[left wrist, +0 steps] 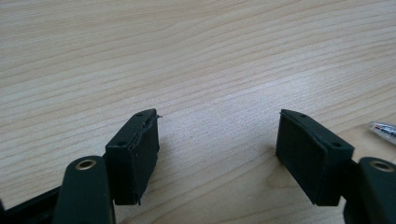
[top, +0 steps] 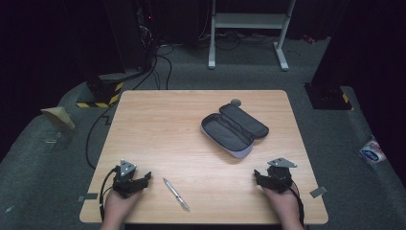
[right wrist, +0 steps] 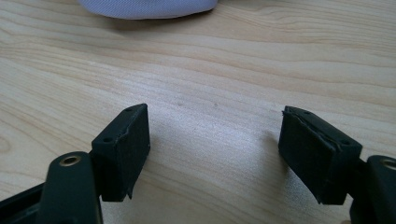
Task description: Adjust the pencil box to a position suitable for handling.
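A silver pen lies on the wooden table near its front edge, between the two hands. An open grey pencil case lies right of the table's middle, its lid folded back. My left gripper rests at the front left, open, with bare wood between its jaws; the pen's tip shows at the right edge of the left gripper view. My right gripper rests at the front right, open and holding nothing. The case's pale edge lies ahead of it in the right gripper view.
A small round grey object sits just behind the case. Beyond the table stand a white metal frame and dark equipment with cables on grey carpet. A packet lies on the floor at the right.
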